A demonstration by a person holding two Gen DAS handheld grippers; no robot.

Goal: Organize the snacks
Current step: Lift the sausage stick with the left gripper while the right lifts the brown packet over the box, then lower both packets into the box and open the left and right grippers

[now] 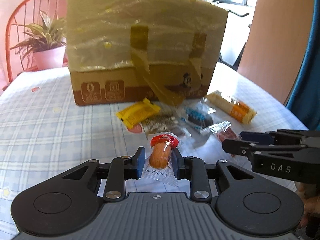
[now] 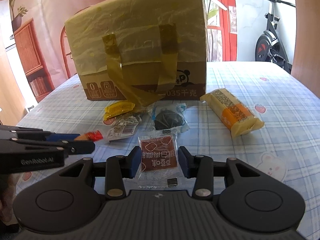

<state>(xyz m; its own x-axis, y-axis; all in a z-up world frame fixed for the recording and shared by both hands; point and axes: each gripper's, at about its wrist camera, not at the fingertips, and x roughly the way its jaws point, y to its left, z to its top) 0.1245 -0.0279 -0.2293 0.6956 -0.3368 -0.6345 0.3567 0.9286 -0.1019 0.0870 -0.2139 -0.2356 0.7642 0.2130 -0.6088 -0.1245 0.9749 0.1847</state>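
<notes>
My left gripper [image 1: 159, 160] is shut on a clear packet with an orange sausage [image 1: 161, 156] and a red top. Its red end pokes out past the left gripper [image 2: 87, 142] in the right wrist view. My right gripper [image 2: 159, 160] is shut on a square brown snack packet [image 2: 159, 156]. From the left wrist view the right gripper [image 1: 232, 140] comes in from the right. On the checked tablecloth [image 1: 50, 120] lie a yellow packet [image 2: 119, 108], a silver packet [image 2: 124, 124], a black and blue packet [image 2: 168, 118] and a long beige and orange bar [image 2: 232, 112].
A cardboard box [image 2: 140, 30] draped in a yellowish plastic bag with handles stands just behind the snacks. A potted plant [image 1: 49, 57] and a red wire chair [image 1: 12, 30] are beyond the far left edge. An exercise bike [image 2: 272, 40] stands at the back right.
</notes>
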